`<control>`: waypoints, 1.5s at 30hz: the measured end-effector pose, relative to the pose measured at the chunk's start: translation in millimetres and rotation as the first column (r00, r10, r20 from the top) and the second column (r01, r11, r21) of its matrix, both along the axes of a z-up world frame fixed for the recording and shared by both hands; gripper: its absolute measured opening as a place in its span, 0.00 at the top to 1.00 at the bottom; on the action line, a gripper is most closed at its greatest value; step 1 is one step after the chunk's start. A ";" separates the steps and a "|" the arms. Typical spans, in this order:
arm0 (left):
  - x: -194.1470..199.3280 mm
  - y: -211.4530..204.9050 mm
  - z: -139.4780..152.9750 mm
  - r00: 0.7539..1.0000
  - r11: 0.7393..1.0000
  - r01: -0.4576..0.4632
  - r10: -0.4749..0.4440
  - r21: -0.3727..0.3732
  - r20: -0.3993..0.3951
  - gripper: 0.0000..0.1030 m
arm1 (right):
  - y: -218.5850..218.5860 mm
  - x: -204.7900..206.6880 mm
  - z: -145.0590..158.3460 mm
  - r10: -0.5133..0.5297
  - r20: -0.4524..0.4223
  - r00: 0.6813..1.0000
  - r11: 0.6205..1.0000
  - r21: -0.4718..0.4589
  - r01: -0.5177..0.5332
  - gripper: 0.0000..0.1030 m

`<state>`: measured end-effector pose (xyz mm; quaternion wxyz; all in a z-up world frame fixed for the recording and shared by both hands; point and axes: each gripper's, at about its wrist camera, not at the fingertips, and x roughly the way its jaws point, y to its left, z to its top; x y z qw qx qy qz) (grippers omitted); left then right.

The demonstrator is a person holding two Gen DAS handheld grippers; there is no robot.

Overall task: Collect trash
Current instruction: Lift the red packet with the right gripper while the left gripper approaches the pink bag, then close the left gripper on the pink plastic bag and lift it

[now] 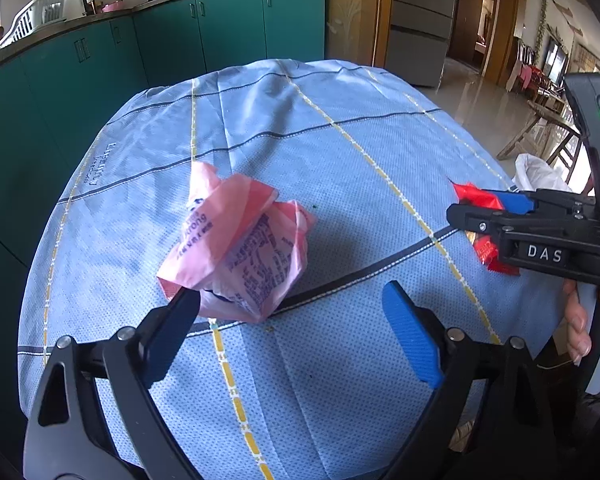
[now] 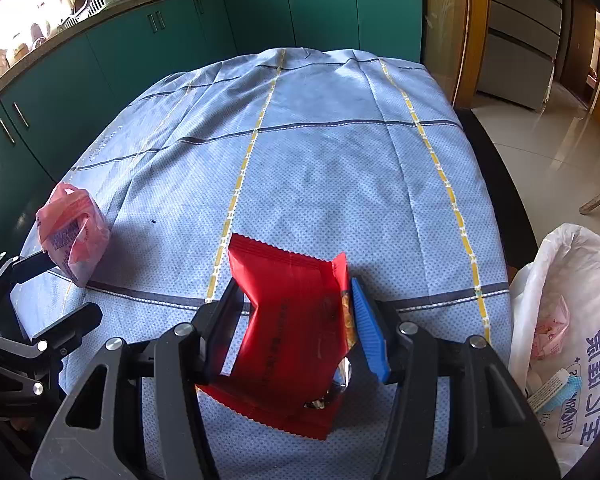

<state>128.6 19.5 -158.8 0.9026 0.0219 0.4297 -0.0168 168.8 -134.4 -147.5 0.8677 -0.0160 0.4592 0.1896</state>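
In the right wrist view, our right gripper (image 2: 296, 328) sits at lower centre, its black finger and blue finger pressed against the two sides of a crinkled red foil snack wrapper (image 2: 292, 320), which bends between them above the pale blue checked tablecloth (image 2: 320, 160). At the right edge of that frame we see a white plastic trash bag (image 2: 572, 320) with blue print, open, with scraps inside. In the left wrist view, our left gripper (image 1: 292, 316) fills the bottom of the frame with its fingers spread wide and holding nothing. A crumpled pink plastic bag (image 1: 240, 244) with purple print lies on the cloth at mid-frame, just ahead of the black left finger (image 1: 172, 332); whether they touch we cannot tell.
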 end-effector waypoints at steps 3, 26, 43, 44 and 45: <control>-0.4 0.1 -0.6 1.000 1.000 0.003 -0.003 -0.002 0.000 0.11 | 0.3 -0.1 0.0 0.001 0.002 1.000 1.000 -0.004 -0.001 0.46; 1.1 11.1 -7.5 0.999 0.999 -0.017 0.016 -0.028 -0.037 0.81 | 1.8 -1.1 -1.1 0.006 0.005 1.000 1.000 -0.010 -0.006 0.46; -9.2 27.0 22.2 0.996 0.991 -0.063 0.070 -0.115 0.058 0.97 | -7.0 -5.8 13.3 -0.012 0.037 0.999 0.999 0.032 0.010 0.46; -9.5 28.4 24.0 0.995 0.991 -0.064 0.072 -0.117 0.063 0.97 | -6.5 -6.2 14.5 -0.011 0.040 0.999 0.999 0.033 0.010 0.46; -10.7 29.6 25.9 0.995 0.990 -0.067 0.075 -0.121 0.069 0.97 | -6.2 -6.7 16.0 -0.010 0.044 0.999 0.999 0.036 0.008 0.46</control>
